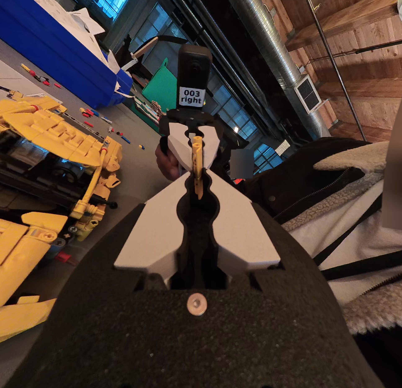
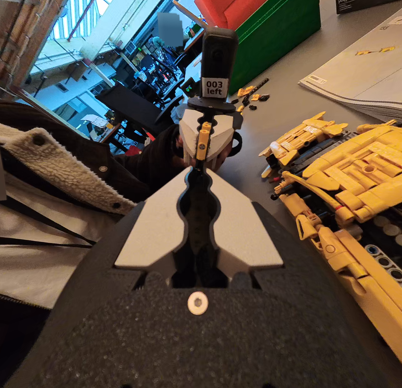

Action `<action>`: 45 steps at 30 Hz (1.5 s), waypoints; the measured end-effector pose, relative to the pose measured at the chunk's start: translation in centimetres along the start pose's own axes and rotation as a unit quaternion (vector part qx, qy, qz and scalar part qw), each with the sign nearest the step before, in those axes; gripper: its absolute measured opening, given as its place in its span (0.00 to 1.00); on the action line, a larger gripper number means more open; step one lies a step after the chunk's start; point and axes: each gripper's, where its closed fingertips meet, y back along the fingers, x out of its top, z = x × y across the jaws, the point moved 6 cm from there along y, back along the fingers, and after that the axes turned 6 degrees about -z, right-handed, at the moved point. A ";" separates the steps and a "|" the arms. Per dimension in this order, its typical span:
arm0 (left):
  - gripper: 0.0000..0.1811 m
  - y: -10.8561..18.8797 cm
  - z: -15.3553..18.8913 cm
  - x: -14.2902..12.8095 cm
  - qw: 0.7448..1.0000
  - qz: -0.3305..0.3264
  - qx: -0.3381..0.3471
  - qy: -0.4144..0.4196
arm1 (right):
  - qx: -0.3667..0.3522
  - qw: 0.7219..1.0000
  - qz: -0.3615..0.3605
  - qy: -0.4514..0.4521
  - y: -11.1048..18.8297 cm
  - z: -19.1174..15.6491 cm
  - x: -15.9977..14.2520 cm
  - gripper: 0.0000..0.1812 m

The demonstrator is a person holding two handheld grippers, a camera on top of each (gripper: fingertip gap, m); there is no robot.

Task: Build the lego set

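Yellow, the small beam [image 1: 198,159] hangs in mid-air between the two tools, above the worktop [image 2: 272,125] and beside the half-built model [image 2: 339,181]. It looks light, stiff and smooth, likely to twist if pinched at one tip, so a grip across its flat sides seems safest. Left tool [image 1: 197,173] and right tool [image 2: 197,170] meet tip to tip, level, facing each other; both are narrowed onto the beam's opposite ends.
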 end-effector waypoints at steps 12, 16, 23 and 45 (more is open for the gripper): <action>0.04 -0.2 0.2 0.4 0.999 0.035 0.026 -0.023 | -0.005 1.000 0.023 -0.003 0.2 0.1 0.4 0.04; 0.04 -0.3 0.1 0.5 0.998 0.057 0.022 -0.010 | -0.033 0.999 0.009 0.028 -0.5 -0.1 0.2 0.03; 0.04 0.2 -0.3 0.9 0.997 0.072 0.023 0.009 | -0.064 0.997 0.029 0.035 -1.1 0.3 0.5 0.03; 0.04 1.3 -1.7 0.9 0.993 0.096 0.049 0.054 | -0.275 0.917 0.042 0.287 -0.5 -0.4 1.3 0.27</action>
